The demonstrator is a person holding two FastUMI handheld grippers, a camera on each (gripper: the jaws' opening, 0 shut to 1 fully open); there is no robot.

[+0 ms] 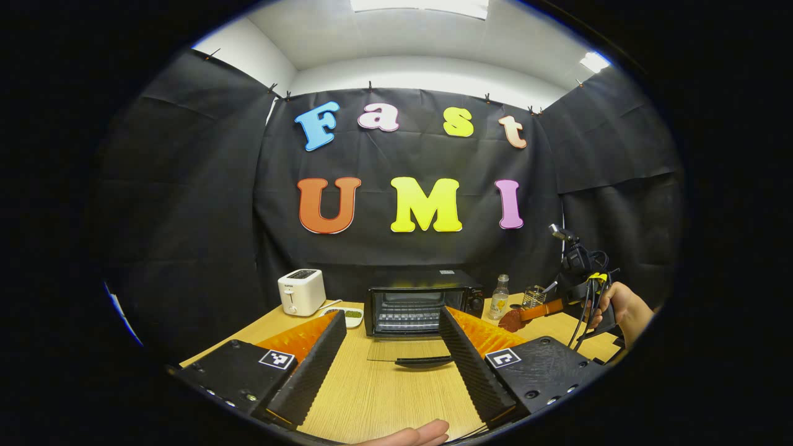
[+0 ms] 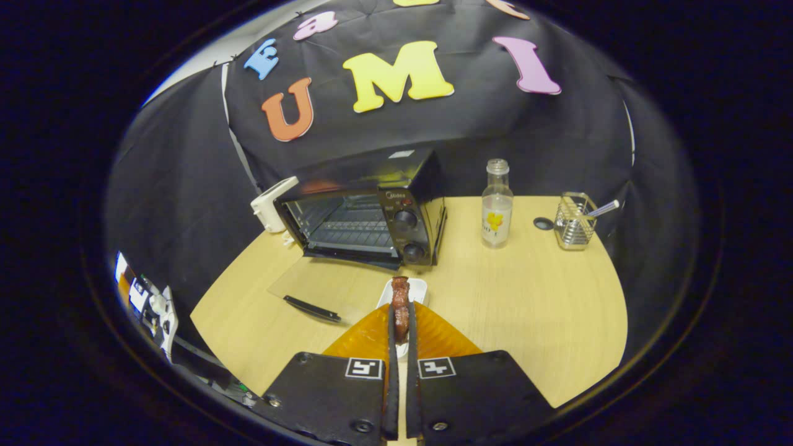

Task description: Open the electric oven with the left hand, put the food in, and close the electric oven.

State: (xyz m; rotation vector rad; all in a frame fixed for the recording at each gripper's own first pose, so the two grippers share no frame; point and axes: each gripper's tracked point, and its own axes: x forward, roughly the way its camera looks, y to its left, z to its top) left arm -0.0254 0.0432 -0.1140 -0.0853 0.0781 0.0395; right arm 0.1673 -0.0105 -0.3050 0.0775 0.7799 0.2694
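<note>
The black oven stands door-down, the right hand-held gripper pinching reddish-brown food, the left hand-held gripper spread wide.

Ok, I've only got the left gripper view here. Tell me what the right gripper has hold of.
Observer: In the right gripper view, the right gripper is shut on a brown piece of food, with both fingers pressing its sides.
Operator: Tell me what's under it.
Observer: A small white dish sits on the table, just in front of the oven.
Operator: Give me its line to the oven.
Observer: The food points at the knob panel. The open cavity lies to the left of it in that view.
</note>
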